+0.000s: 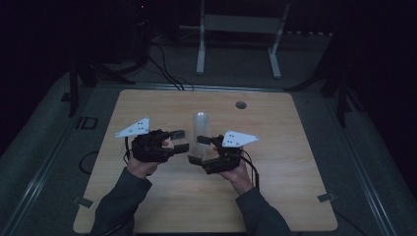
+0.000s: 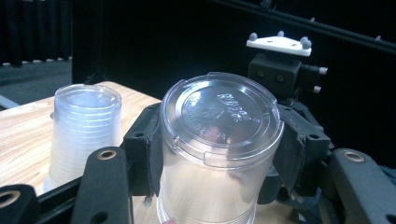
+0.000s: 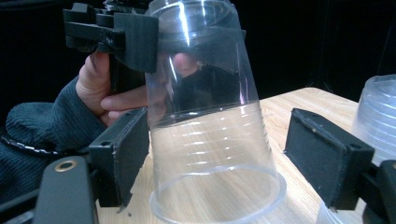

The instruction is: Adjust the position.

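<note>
Clearly, the left gripper [image 1: 180, 140] held the upturned clear cup [image 3: 210, 126] by its base above the bench [image 1: 295, 196], while the right gripper [image 3: 229, 158] kept its jaws wide around it, so a squeeze could crush the thin wall.

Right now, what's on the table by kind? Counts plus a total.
Loose clear cup, upside down, held in the left gripper's jaws: 1
Stack of clear cups, upside down on the table; cups inside too nested to count: 1
Grippers: 2, left gripper and right gripper
Total: 4
</note>
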Tool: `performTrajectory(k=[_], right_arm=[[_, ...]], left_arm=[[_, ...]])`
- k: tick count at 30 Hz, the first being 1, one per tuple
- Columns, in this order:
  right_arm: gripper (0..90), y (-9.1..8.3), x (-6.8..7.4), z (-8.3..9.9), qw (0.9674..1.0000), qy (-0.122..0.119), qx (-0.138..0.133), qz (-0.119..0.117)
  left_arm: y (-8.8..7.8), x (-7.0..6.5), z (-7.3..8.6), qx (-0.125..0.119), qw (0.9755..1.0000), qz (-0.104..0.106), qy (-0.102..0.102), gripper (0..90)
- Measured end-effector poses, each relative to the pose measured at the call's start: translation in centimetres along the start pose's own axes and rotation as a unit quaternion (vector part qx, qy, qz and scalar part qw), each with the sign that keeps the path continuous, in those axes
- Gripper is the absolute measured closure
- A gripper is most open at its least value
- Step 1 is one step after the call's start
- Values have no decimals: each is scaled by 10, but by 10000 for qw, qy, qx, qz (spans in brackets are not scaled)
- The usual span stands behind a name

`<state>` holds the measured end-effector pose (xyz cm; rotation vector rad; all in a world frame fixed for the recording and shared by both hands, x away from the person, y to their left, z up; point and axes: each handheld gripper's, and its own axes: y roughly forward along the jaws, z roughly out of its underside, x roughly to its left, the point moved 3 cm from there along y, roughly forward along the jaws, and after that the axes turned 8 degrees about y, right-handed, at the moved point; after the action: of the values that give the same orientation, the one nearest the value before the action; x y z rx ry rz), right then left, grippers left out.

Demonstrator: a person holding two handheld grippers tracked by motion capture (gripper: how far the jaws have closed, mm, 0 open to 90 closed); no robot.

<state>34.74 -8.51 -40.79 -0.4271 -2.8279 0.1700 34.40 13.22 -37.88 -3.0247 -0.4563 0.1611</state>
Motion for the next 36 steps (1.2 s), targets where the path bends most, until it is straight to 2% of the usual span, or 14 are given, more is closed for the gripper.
performTrajectory(k=[14,22,32,36], right_arm=[[191,5,0,2,9996,158,-169,-141],[194,9,2,3,9998,104,-89,-144],[270,9,4,1,9999,-88,9,-118],[284,8,4,1,9999,-110,33,-112]], left_arm=[[-1,1,0,-273,9995,90,-163,412],[1,0,0,-321,9992,178,-177,412],[0,1,0,-343,9990,215,-199,407],[1,1,0,-308,9992,167,-183,355]])
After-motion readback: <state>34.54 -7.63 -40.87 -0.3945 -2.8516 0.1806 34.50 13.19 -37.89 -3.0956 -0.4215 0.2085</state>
